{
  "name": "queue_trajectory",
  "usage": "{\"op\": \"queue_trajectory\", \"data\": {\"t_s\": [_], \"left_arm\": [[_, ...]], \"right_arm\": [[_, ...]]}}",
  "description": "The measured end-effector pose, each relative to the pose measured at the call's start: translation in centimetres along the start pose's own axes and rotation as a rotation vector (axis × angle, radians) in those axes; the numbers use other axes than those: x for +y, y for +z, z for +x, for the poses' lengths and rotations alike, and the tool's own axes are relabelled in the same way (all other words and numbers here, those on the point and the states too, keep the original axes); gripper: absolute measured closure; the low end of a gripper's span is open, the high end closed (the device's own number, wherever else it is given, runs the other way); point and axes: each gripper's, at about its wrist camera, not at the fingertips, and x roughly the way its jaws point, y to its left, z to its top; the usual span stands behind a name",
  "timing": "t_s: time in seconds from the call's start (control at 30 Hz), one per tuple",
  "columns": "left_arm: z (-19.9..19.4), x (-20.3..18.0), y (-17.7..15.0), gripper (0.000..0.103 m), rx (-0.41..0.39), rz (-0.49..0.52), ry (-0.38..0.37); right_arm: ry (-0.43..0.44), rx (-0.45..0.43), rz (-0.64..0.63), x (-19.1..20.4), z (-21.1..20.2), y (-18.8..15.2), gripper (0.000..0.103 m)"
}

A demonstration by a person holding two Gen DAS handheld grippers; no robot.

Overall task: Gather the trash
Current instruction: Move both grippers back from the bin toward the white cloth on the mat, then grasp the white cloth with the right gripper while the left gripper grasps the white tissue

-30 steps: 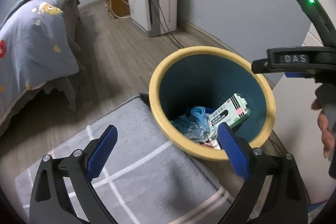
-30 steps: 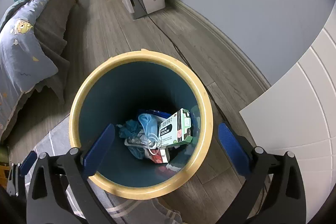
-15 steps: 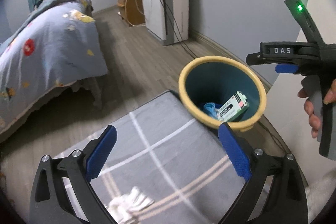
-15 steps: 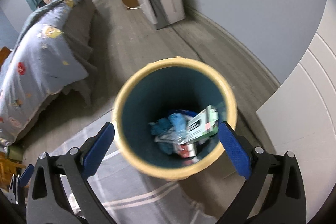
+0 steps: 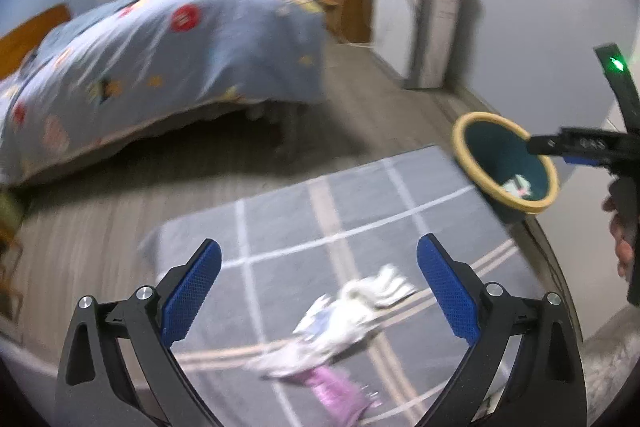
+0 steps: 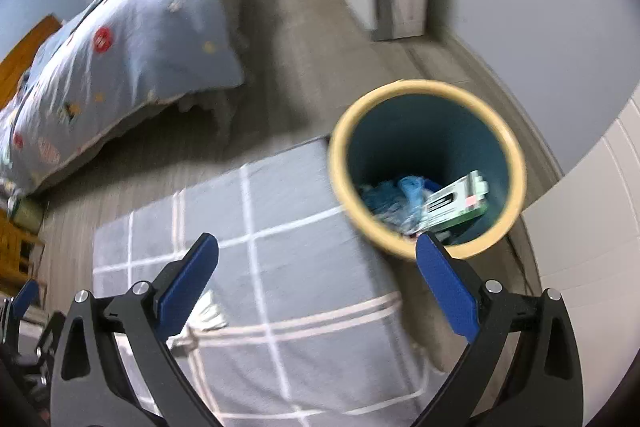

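1. The left tool [image 5: 318,263] was spread wide, its blue pads apart, and it gripped nothing.
2. Between and just beyond its fingers, a crumpled white wrapper [image 5: 352,315] lay on the grey checked rug [image 5: 288,219]. A pink scrap [image 5: 340,391] lay just nearer, touching the wrapper's lower end. Both were blurred, so finer detail could not be read.
3. The right tool [image 6: 316,259] was likewise spread wide and gripped nothing. It hung above the rug, with the right pad overlapping the near rim of the bin in that view.
4. A bit of white trash [image 6: 204,311] showed on the rug just behind the right tool's left finger.
5. The bin [image 6: 516,163], teal inside with a yellow rim, stood at the far right corner of the rug, near the wall. It contained a white-and-green carton [image 6: 456,203] leaning on crumpled blue material [image 6: 396,195].
6. In the left wrist view the right tool's body [image 5: 588,147] crossed in front of the bin [image 5: 464,147], with the person's hand [image 5: 624,239] on its handle.
7. Farther off stood a bed [image 5: 160,59] with a blue patterned quilt.
8. A white cabinet [image 5: 416,23] stood against the far wall.
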Motion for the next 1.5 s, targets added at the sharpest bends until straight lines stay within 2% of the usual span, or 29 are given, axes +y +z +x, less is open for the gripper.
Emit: {"op": "queue_trajectory", "data": {"t_s": [0.17, 0.27, 0.43, 0.57, 0.73, 0.83, 1.03, 1.07, 1.13, 1.23, 1.4, 1.5], "left_arm": [[0.2, 4.8, -2.2, 0.006, 0.030, -0.105, 0.034], [0.4, 6.7, -3.3, 0.006, 0.049, -0.130, 0.052], [1.1, 8.9, -4.4, 0.006, 0.090, -0.156, 0.082], [2.0, 9.0, -4.9, 0.006, 0.121, -0.111, 0.102], [3.2, 8.3, -5.3, 0.006, 0.155, -0.063, 0.090], [3.8, 8.1, -5.4, 0.006, 0.167, -0.064, 0.070], [5.3, 7.7, -5.9, 0.008, 0.231, -0.058, 0.044], [5.7, 7.7, -6.1, 0.008, 0.248, -0.068, 0.027], [6.4, 7.6, -6.5, 0.010, 0.281, -0.090, -0.012], [7.5, 7.2, -7.2, 0.023, 0.330, -0.100, -0.054], [9.3, 5.8, -8.4, 0.031, 0.410, -0.056, -0.067], [9.9, 5.4, -8.8, 0.033, 0.437, -0.037, -0.073]], "right_arm": [[0.015, 0.048, -0.116, 5.2, 1.8, -2.7, 0.006], [0.019, 0.097, -0.175, 8.0, 3.4, -4.1, 0.006], [0.028, 0.165, -0.176, 11.0, 6.0, -5.4, 0.006], [0.036, 0.226, -0.144, 12.2, 8.3, -6.3, 0.007], [0.003, 0.303, -0.175, 13.5, 10.9, -7.5, 0.021], [0.001, 0.348, -0.180, 13.8, 12.6, -8.2, 0.034], [-0.002, 0.414, -0.212, 14.0, 14.8, -9.0, 0.066], [-0.002, 0.426, -0.214, 14.0, 15.1, -9.2, 0.074], [-0.002, 0.425, -0.215, 14.1, 15.2, -9.5, 0.074], [-0.001, 0.427, -0.236, 14.4, 15.3, -9.6, 0.080], [0.014, 0.416, -0.233, 14.6, 15.0, -9.3, 0.096], [0.026, 0.410, -0.222, 14.3, 14.6, -9.1, 0.096]]}}
